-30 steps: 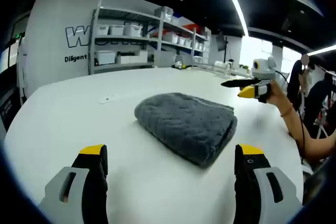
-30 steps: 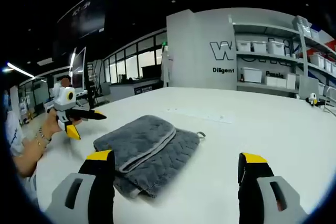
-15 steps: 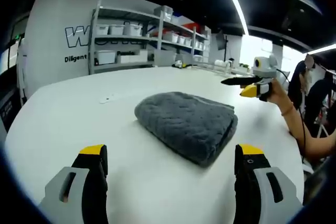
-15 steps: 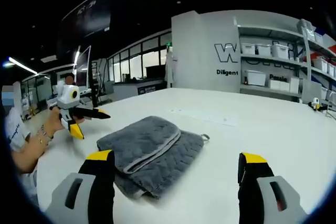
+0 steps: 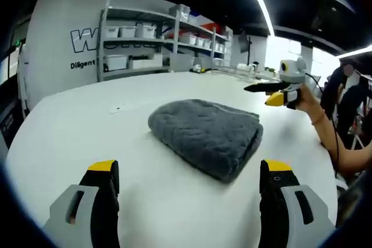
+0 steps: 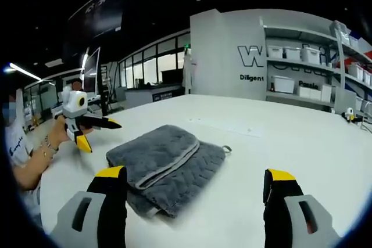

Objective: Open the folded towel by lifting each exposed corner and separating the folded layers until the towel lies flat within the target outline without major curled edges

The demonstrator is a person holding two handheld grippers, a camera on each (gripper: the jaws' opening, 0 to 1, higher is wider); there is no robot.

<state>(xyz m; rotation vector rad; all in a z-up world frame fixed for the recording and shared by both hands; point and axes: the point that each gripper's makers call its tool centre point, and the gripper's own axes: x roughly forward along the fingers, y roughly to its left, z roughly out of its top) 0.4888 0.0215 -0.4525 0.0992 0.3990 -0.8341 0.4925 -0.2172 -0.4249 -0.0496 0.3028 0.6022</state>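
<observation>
Left gripper (image 5: 186,193) and right gripper (image 6: 192,201) both stand nearest their own cameras with jaws wide apart and nothing between them, each hovering above the near edge of the white table (image 5: 70,137). Over the last second neither view has shifted more than slightly, and the grey folded towel (image 5: 206,135) has not moved or been touched; in my judgement the unfolding has not begun and the first approach to a corner is still to come. The towel lies towards the middle of the table, well clear of every edge, with its layered open edges and a pale trimmed border facing the right gripper view (image 6: 165,164), and a small hanging loop (image 6: 225,150) at its far corner. No target outline can be made out on the table. Farther off, wall shelving (image 5: 145,42) carries rows of white storage bins (image 5: 116,62); their contents cannot be seen. Small objects sit at the table's far edge, too small to identify.
</observation>
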